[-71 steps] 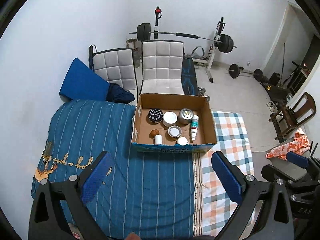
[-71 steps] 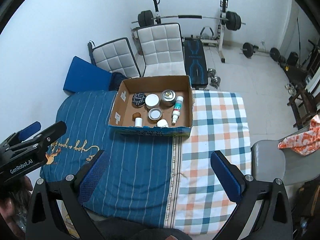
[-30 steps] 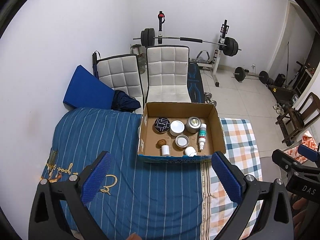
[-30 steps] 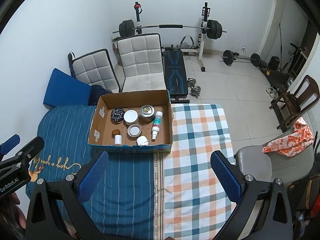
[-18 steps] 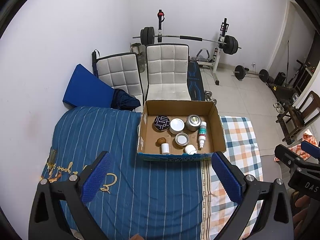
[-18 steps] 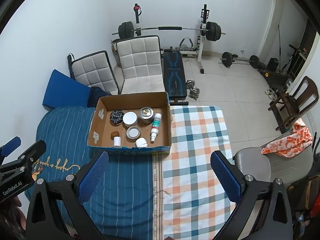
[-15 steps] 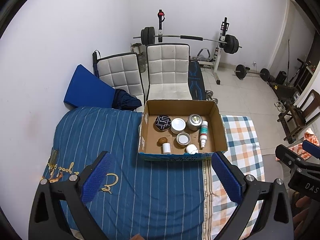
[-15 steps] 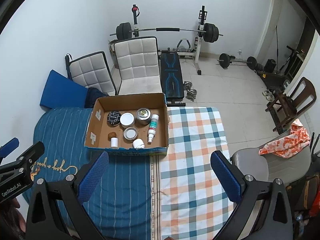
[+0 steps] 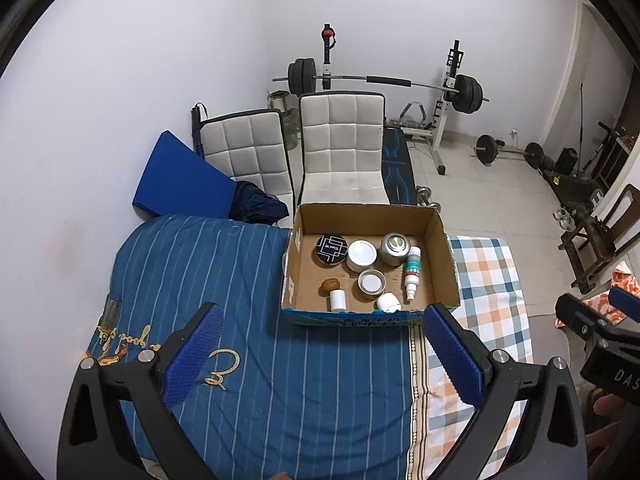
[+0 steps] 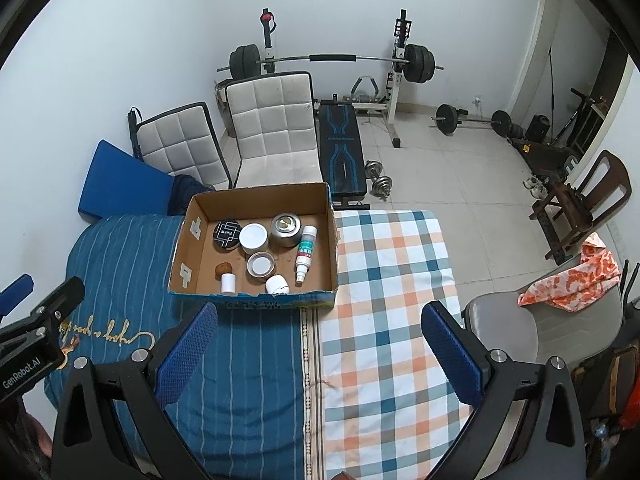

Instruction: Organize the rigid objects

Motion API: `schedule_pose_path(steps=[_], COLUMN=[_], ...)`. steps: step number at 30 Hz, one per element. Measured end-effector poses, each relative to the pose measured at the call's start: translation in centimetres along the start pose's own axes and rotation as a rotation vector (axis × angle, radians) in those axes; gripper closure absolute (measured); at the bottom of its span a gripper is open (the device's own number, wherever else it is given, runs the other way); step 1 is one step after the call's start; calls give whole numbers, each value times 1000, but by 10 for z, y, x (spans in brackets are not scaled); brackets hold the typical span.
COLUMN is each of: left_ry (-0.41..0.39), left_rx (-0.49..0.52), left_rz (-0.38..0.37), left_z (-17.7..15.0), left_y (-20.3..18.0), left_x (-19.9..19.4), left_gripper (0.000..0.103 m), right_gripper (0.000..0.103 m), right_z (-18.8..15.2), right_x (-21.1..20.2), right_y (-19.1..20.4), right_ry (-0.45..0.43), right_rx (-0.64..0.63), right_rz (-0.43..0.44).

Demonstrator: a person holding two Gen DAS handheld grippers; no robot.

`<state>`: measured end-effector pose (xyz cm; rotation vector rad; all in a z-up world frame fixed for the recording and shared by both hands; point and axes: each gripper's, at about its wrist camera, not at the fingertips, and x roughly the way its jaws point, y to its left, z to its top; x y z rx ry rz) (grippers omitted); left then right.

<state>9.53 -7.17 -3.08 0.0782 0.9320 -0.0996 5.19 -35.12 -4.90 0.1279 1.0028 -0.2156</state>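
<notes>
I am holding my left gripper [image 9: 318, 344] with its blue pads spread wide and nothing between them, hovering above the striped blue bedspread [image 9: 224, 280], and my right gripper [image 10: 318, 342] is hanging just as wide apart and empty over the seam where the blue meets the checked cover [image 10: 392, 280]. Over the last couple of seconds I have been drawing both grippers up and back, so the cardboard box [image 9: 294, 276] is sitting farther from my pads and smaller in both views than it was, while nothing inside it has shifted. The rigid things are all lying inside that box: a black patterned tin [image 9: 331, 249], a white-lidded jar [image 9: 361, 255], a metal tin [image 9: 395, 243], a spray bottle [image 9: 412, 273] on its side along the right wall, an open round tin [image 9: 371, 282], a small white bottle [image 9: 338, 301], a white cap [image 9: 388, 303] and a brown lump [image 9: 329, 284]. I am judging that this fits either a box gathered and finished or one waiting to be sorted; the pulling away alone is not settling which. Beyond the bed two white padded chairs [image 9: 340, 152] are standing right behind the box, then a blue mat [image 9: 180, 178] and a barbell rack [image 9: 384, 80]. The box's upright walls are what any reach must clear.
</notes>
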Motion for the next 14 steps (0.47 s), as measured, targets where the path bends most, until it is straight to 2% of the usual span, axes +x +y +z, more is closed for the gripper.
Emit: schedule_pose_path(steps=[7, 14], left_ry=[13, -6], left_rx=[16, 11], left_rz=[-17, -16], left_z=[-3, 0], left_y=[-3, -3], left_x=[3, 0], left_gripper=[0, 0], right_gripper=[0, 0], right_z=[3, 3], right_x=[-6, -6], right_y=[5, 6], right_ry=[-17, -18], right_rx=[-11, -7], right_rz=[-9, -10])
